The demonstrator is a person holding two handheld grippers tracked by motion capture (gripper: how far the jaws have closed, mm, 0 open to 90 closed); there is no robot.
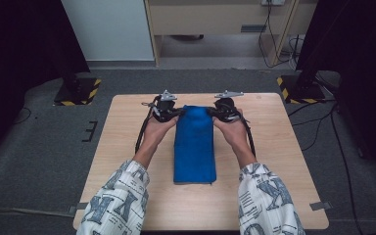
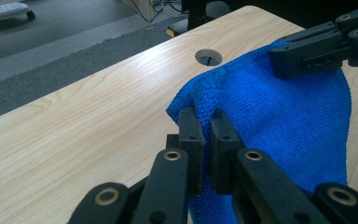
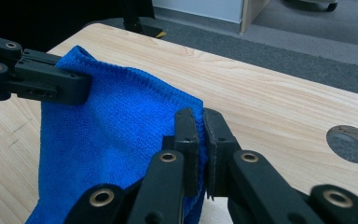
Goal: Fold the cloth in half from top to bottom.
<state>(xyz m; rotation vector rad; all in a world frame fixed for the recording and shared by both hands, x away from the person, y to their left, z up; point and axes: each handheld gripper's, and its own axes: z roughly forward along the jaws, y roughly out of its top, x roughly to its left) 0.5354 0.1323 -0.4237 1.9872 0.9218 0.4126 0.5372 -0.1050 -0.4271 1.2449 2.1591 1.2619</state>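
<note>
1. Fingers (image 2: pixel 200 140) of the left gripper (image 1: pixel 165 108) are clenched on one far corner of the blue cloth (image 1: pixel 194 144); fingers (image 3: pixel 200 140) of the right gripper (image 1: pixel 225 108) are clenched on the other far corner.
2. One cloth, two grippers, one table (image 1: pixel 127 147).
3. Folded into a long strip, the cloth lies down the middle of the table, its near end flat on the wood and its far edge lifted and stretched between the two grippers.
4. One round hole (image 2: pixel 208 57) is cut in the table just beyond the cloth's far edge.
5. Both hands (image 1: pixel 154 131) reach forward side by side, each gripper pointing inward at the cloth; patterned sleeves (image 1: pixel 120 200) cover the forearms.
</note>
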